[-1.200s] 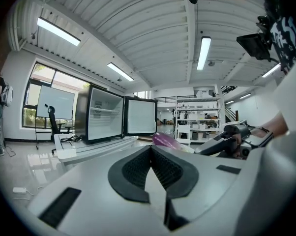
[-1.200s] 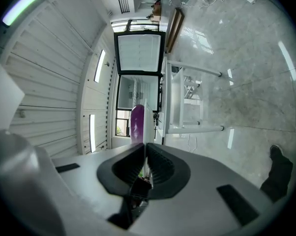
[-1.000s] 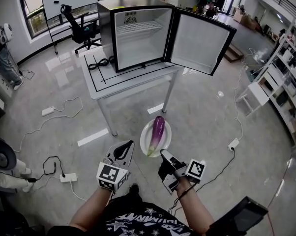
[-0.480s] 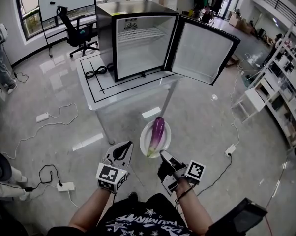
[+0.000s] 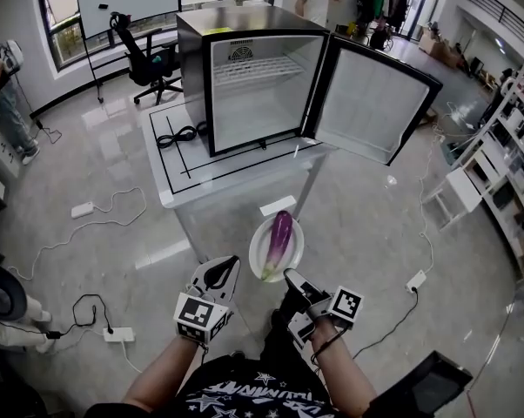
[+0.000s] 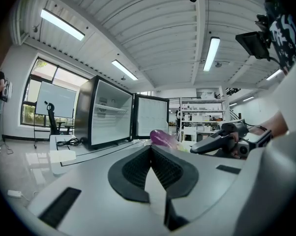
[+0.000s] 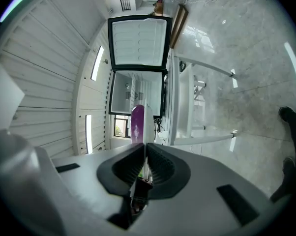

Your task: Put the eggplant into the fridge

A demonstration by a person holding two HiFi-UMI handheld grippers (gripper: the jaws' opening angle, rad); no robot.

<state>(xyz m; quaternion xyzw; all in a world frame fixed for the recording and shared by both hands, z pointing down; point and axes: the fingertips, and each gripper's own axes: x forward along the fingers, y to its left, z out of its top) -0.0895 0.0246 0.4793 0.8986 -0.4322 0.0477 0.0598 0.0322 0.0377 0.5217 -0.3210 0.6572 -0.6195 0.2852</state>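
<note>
A purple eggplant (image 5: 280, 236) lies on a white plate (image 5: 293, 254) held in the air in front of me. My right gripper (image 5: 288, 274) is shut on the plate's near rim. In the right gripper view the plate's edge (image 7: 145, 124) runs between the pads, with the eggplant (image 7: 137, 123) just beyond. My left gripper (image 5: 232, 260) hangs beside the plate on its left, shut with nothing in it. From the left gripper view, the eggplant (image 6: 161, 136) shows past the shut jaws (image 6: 150, 148). The black fridge (image 5: 249, 81) stands on a white table (image 5: 185, 181) ahead, its door (image 5: 372, 103) swung open to the right.
A wire shelf (image 5: 260, 68) sits high inside the fridge. A coiled black cable (image 5: 177, 137) lies on the table left of the fridge. Cables and power strips (image 5: 121, 333) trail over the floor. An office chair (image 5: 144, 55) stands behind, shelving (image 5: 514, 172) at the right, and people at the far edges.
The table and fridge have drawn slightly nearer and shifted right in the head view. Both grippers, the plate and the eggplant keep the same pose.
</note>
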